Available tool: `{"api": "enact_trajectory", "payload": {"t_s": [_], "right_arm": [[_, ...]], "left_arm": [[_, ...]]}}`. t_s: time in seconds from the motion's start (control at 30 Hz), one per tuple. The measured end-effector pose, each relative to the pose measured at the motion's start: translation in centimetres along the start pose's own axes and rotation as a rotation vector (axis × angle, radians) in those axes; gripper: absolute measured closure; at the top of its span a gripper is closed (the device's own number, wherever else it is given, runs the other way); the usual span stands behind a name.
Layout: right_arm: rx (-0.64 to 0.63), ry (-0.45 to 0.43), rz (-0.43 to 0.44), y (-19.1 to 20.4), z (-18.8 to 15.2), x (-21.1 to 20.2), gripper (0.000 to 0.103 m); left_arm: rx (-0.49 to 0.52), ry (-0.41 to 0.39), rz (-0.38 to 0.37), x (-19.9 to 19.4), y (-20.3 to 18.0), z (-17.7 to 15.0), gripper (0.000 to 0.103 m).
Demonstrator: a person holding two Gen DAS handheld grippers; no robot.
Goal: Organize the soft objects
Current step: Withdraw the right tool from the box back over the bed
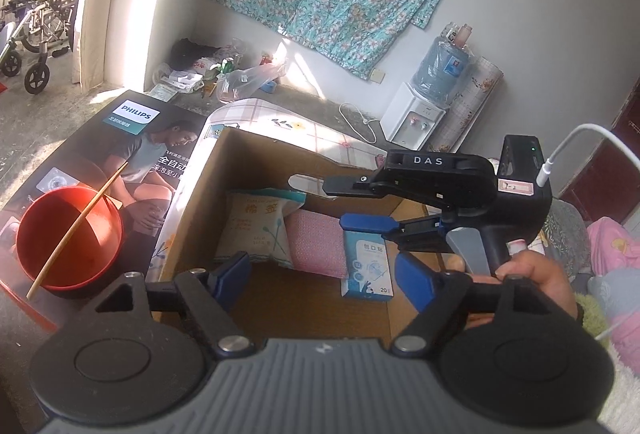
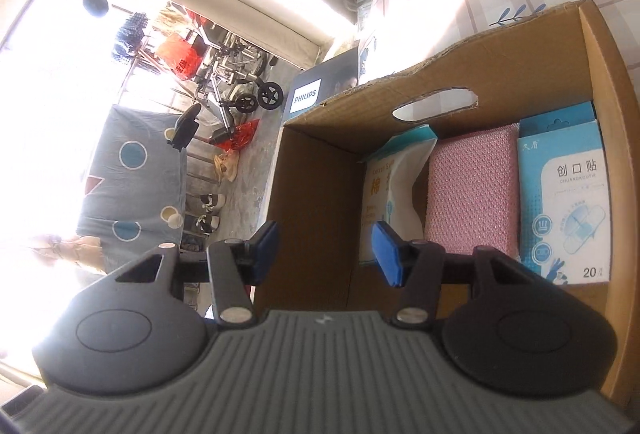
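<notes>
A cardboard box stands open on a patterned cloth. Inside, side by side against its far wall, lie a cotton swab pack, a pink sponge and a blue plaster box. The left gripper and right gripper hover above, fingers apart, holding nothing

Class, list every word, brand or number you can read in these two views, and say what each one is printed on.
"PHILIPS": black carton beside the cardboard box.
"DAS": top of the right gripper.
"创口贴", "CHUANGKOUTIE", "20": blue plaster box.
"棉签": white swab packet.
"全自动": black carton, partly cut off.
Small print on the plaster box, packet and water bottle label: too blurred to read.
</notes>
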State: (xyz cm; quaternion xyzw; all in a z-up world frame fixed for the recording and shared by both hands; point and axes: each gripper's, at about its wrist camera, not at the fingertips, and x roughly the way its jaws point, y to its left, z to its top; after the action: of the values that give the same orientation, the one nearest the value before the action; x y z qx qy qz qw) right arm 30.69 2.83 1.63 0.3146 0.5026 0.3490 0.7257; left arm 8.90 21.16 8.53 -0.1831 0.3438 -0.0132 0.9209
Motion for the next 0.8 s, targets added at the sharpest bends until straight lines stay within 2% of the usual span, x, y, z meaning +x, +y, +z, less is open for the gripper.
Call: {"api": "enact_trajectory", "payload": {"t_s": [0.17, 0.3, 0.4, 0.5, 0.6, 0.7, 0.8], "right_arm": [[-0.026, -0.085, 0.099, -0.3, -4.4, -8.1, 0.050], [-0.031, -0.189, 0.113, -2.3, -7.4, -15.0, 0.048], [-0.043, -0.264, 0.051, -4.1, -8.5, -19.8, 0.048], [-0.054, -0.342, -0.030, -6.7, -8.8, -24.5, 0.048], [-0.009, -0.405, -0.095, -10.0, -8.3, -28.1, 0.046], [0.062, -0.445, -0.146, -14.0, -7.4, -30.6, 0.046], [0.142, -0.443, -0.180, -18.0, -5.9, -31.5, 0.046]], "left_arm": [[0.072, -0.004, -0.037, -0.9, -3.8, -1.9, 0.017], [0.120, 0.000, -0.115, -0.7, -7.3, -3.5, 0.012], [0.187, 0.025, -0.164, 0.2, -10.4, -4.1, 0.012], [0.259, 0.041, -0.172, 1.4, -13.4, -4.1, 0.012], [0.342, 0.070, -0.184, 3.8, -16.7, -3.4, 0.012], [0.415, 0.153, -0.174, 7.4, -20.1, -2.9, 0.012], [0.470, 0.247, -0.152, 11.9, -23.2, -2.7, 0.013]]}}
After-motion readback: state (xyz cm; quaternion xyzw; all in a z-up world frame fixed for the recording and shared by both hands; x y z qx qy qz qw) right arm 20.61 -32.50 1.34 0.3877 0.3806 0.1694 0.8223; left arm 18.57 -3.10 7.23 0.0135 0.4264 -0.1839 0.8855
